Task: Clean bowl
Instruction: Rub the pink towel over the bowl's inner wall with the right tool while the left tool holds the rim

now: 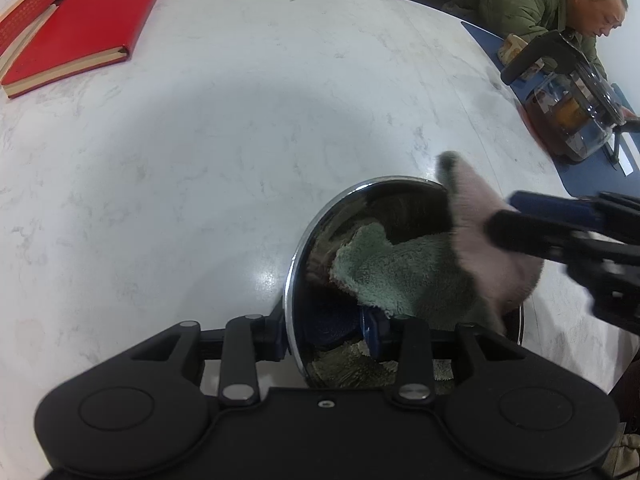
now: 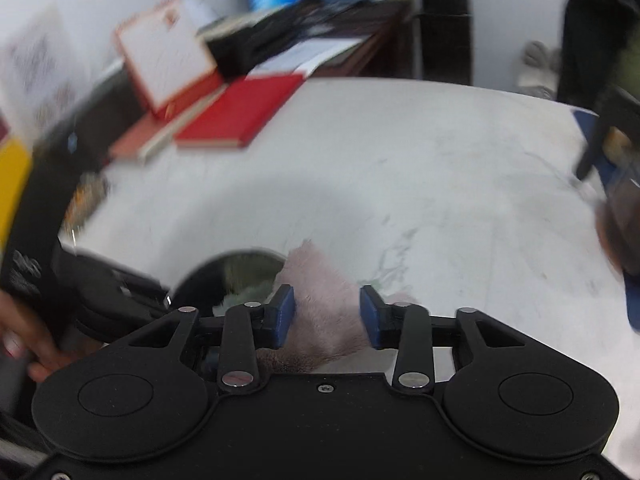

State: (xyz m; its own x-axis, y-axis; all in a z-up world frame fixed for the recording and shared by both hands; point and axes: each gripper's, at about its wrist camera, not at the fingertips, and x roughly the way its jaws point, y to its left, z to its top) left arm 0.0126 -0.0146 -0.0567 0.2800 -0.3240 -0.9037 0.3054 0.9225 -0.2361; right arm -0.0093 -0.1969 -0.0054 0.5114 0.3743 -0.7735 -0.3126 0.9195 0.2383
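Bowl: a steel bowl (image 1: 400, 280) sits on the near right part of the white marble table (image 1: 220, 140), close under the left wrist camera; in the right wrist view it shows as a dark round mouth (image 2: 232, 276) at lower left, blurred
Left gripper: the left gripper (image 1: 328, 334) straddles the near rim of the bowl, one blue pad outside the wall and the other inside, closed onto the rim
Cloth: a towel (image 1: 420, 272), green on one face and pale pink on the other, lies partly inside the bowl and rises over its right rim
Right gripper: the right gripper (image 2: 327, 316) comes in from the right over the bowl's rim; the pink part of the towel (image 2: 320, 300) fills the gap between its blue pads, which stand fairly wide, and whether they press it I cannot tell, though in the left view the cloth hangs from its fingers
Open room: bare tabletop spreads to the left and beyond the bowl
Left edge: a red book (image 1: 80, 28) and other books lie at the far left, well apart from the bowl
Right edge: a blue mat (image 1: 580, 168) carries a glass teapot (image 1: 576, 108) near the table's right rim
Room: a man in a green jacket (image 1: 540, 0) leans at the far right; a cluttered desk (image 2: 320, 36) with a screen stands behind the table
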